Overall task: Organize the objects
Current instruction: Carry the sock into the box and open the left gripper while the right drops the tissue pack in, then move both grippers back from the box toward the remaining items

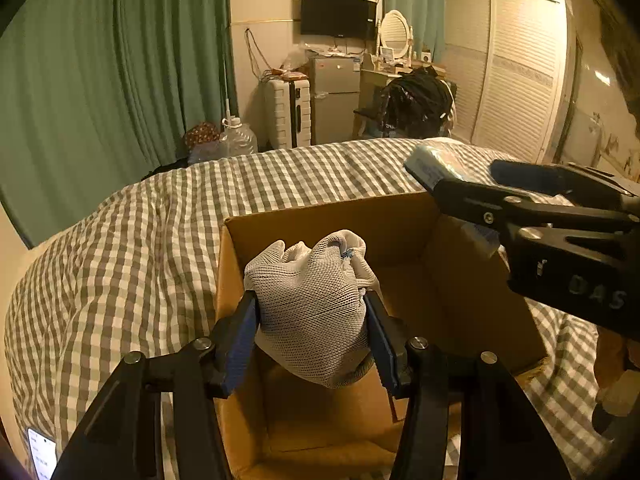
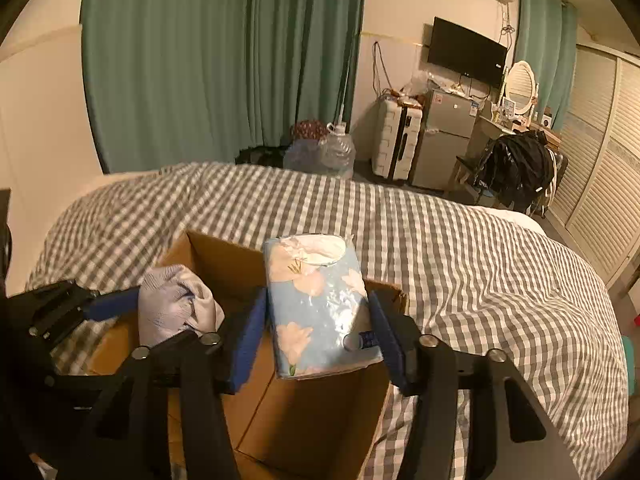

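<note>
While both tilt down over the cardboard box (image 1: 320,216), the left claw (image 1: 312,312) pinches a mesh bag (image 1: 312,300), the right claw (image 2: 318,320) brackets a tissue pack (image 2: 316,300).

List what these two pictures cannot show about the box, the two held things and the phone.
- Box floor: left wrist view, hidden by mesh bag; right wrist view, by tissue pack.
- Bag contents: mesh too fine in both views.
- Right gripper grip on the pack: contact at the pads unclear.
- Phone: cut by the edge, text too small.

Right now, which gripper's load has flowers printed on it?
The right gripper: its tissue pack is blue with flowers; the left gripper carries a plain mesh bundle.
</note>
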Motion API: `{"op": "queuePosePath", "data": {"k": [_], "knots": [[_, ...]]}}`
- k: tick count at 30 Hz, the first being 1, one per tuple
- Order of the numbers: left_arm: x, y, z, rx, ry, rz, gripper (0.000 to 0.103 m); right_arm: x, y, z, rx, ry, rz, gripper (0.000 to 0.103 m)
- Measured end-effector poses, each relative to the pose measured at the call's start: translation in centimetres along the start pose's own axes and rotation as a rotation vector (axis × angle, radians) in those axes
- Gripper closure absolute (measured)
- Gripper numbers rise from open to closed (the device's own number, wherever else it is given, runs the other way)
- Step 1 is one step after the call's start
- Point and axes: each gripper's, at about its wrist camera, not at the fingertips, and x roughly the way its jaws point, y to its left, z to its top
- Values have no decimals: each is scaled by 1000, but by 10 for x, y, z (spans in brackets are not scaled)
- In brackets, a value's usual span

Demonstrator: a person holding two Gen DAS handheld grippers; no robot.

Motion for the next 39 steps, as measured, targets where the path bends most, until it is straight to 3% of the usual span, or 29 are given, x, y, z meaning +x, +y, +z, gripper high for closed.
{"op": "queuePosePath", "data": {"k": [2,4,5,16,25,31,39], "knots": [[-9,1,1,-1,-12,15,34,-8,-2,2,17,-23,-7,26],[-23,0,4,6,-37,53,18,-23,-2,6,41,-45,-6,25],[-32,-1,5,8,-53,62,16,-31,-2,8,52,-52,-1,24],[-152,-7,12,7,-171,88,4,-167,21,28,-2,-174,-49,18],[-227,10,-23,21,-173,107,1,-263,39,16,-62,-209,-75,12],[-228,20,-72,14,-116,141,1,-282,59,-24,-127,-162,-71,12],[-185,3,-142,-34,9,142,1,-228,68,-103,-157,11,-10,12]]}}
